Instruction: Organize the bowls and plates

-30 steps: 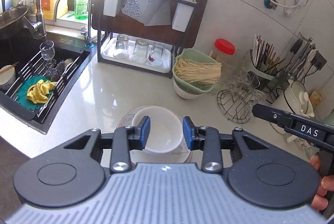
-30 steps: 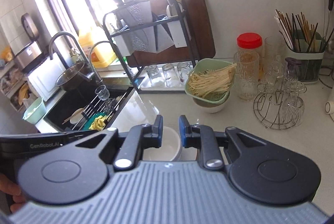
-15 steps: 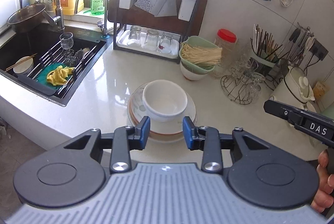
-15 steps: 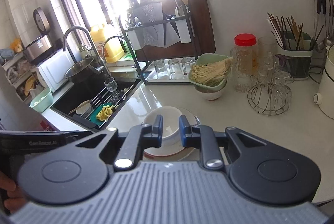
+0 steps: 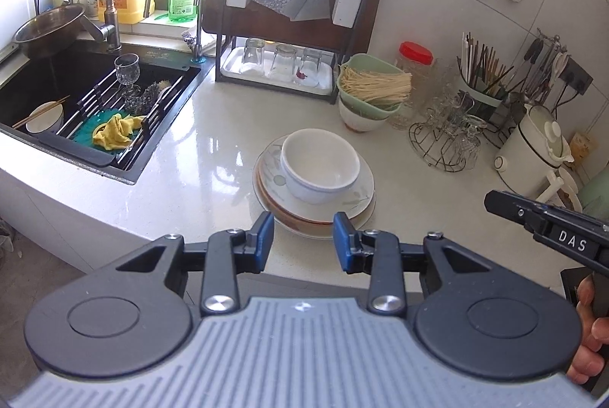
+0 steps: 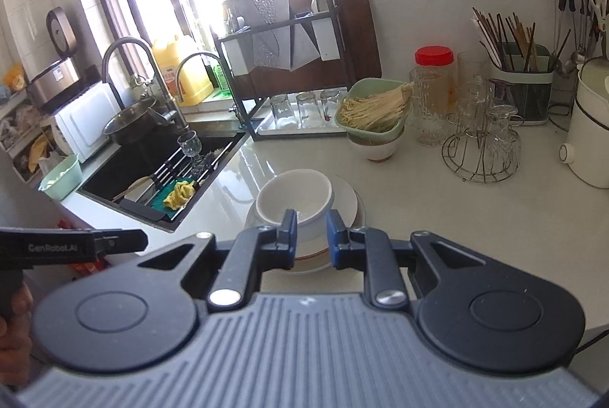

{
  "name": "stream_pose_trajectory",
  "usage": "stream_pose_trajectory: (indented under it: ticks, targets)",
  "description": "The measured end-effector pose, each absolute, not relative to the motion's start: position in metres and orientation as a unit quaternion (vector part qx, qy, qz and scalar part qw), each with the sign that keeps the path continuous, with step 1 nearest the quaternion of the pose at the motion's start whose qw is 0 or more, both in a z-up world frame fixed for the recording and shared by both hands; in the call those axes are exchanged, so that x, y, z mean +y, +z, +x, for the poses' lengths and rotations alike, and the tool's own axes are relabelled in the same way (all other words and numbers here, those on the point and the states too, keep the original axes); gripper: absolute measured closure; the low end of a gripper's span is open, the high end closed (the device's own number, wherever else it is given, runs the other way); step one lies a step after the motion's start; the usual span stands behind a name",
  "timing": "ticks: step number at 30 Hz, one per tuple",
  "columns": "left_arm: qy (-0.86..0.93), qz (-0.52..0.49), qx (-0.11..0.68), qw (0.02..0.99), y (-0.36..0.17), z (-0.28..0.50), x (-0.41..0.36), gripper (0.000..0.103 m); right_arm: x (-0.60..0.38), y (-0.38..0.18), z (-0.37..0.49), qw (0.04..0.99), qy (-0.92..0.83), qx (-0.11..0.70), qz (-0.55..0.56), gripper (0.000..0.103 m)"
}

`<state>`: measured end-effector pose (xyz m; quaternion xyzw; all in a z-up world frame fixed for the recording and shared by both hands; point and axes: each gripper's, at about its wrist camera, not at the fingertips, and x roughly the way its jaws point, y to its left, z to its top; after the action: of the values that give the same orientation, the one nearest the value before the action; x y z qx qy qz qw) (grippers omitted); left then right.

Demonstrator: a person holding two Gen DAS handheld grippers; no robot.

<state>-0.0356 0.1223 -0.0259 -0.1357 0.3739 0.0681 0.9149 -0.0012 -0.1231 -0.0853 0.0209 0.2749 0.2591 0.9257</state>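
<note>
A white bowl point(image 5: 319, 172) sits in a stack of plates point(image 5: 316, 217) on the pale counter, close to its front edge. My left gripper point(image 5: 303, 240) hangs just in front of the stack, open, with nothing between its blue pads. In the right wrist view the same bowl point(image 6: 293, 196) and plates point(image 6: 348, 204) lie right behind my right gripper point(image 6: 310, 233), whose jaws stand a narrow gap apart and hold nothing. Each gripper shows in the other's view: the right gripper point(image 5: 552, 229) at the right, the left gripper point(image 6: 76, 244) at the left, each held by a hand.
The black sink point(image 5: 49, 84) at left holds a rack, a wine glass point(image 5: 127, 69), a yellow cloth point(image 5: 116, 130) and a bowl with chopsticks point(image 5: 45, 117). Behind the stack stand a green noodle bowl point(image 5: 371, 88), a dish rack point(image 5: 289, 27), a wire glass holder point(image 5: 445, 141) and a white cooker point(image 5: 536, 149).
Both grippers have drawn back from the bowl and plates toward the counter's front edge. The whole stack now shows beyond the fingertips. Neither gripper's opening has changed.
</note>
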Motion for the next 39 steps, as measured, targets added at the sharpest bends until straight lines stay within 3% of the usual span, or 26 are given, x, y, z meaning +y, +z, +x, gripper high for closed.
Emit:
stream_pose_trajectory:
  ticks: [2, 4, 6, 8, 16, 39]
  targets:
    - [0.064, -0.13, 0.373, 0.917, -0.026, -0.037, 0.123, 0.058, -0.121, -0.084, -0.006, 0.926, 0.26, 0.273, 0.022, 0.082]
    - [0.069, -0.13, 0.369, 0.918, -0.025, -0.039, 0.124, 0.033, -0.12, -0.082, -0.009, 0.929, 0.251, 0.271, 0.015, 0.068]
    - [0.071, -0.129, 0.366, 0.919, -0.025, -0.041, 0.125, 0.024, -0.12, -0.081, -0.01, 0.933, 0.244, 0.265, 0.011, 0.024]
    - [0.077, -0.124, 0.362, 0.921, -0.025, -0.042, 0.126, 0.02, -0.122, -0.083, -0.01, 0.936, 0.245, 0.254, 0.008, 0.014]
    - [0.088, -0.112, 0.356, 0.923, -0.026, -0.048, 0.13, 0.008, -0.128, -0.097, -0.004, 0.936, 0.223, 0.272, 0.012, 0.014]
    - [0.089, -0.107, 0.359, 0.923, -0.025, -0.056, 0.129, 0.005, -0.125, -0.093, -0.024, 0.94, 0.217, 0.263, 0.017, 0.014]
